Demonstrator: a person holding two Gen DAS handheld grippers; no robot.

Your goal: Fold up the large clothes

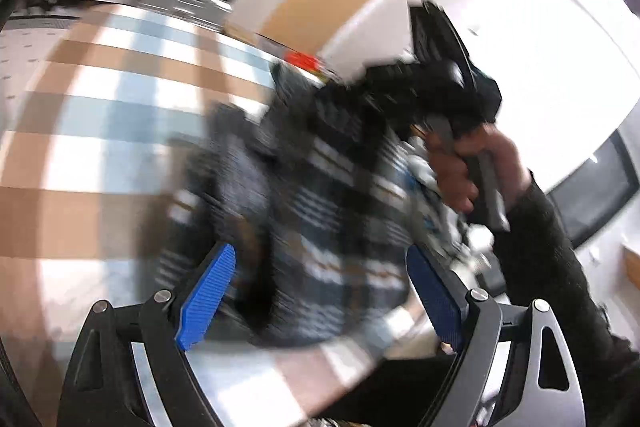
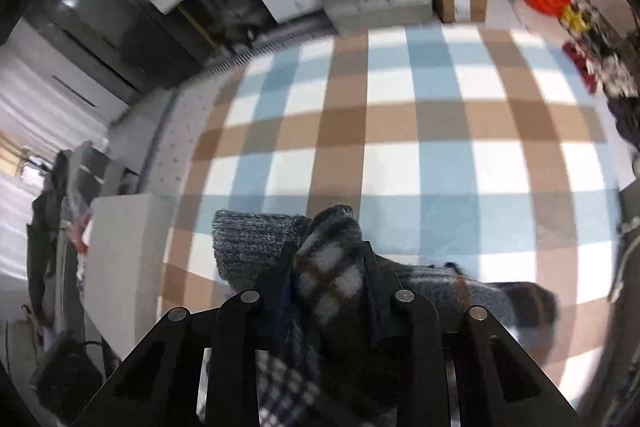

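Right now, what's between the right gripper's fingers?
A bunched fold of the dark plaid garment, pinched in the right gripper. The right wrist view shows it, above the checked blanket.

Bright, even indoor light; left wrist view heavily motion-blurred (right one milder), fisheye-curved with dark corners.

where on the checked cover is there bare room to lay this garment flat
The checked cover lies bare across its middle, from the far edge by the cardboard box to the plaid garment in the right gripper. Crowded: the clothes pile along its right edge.
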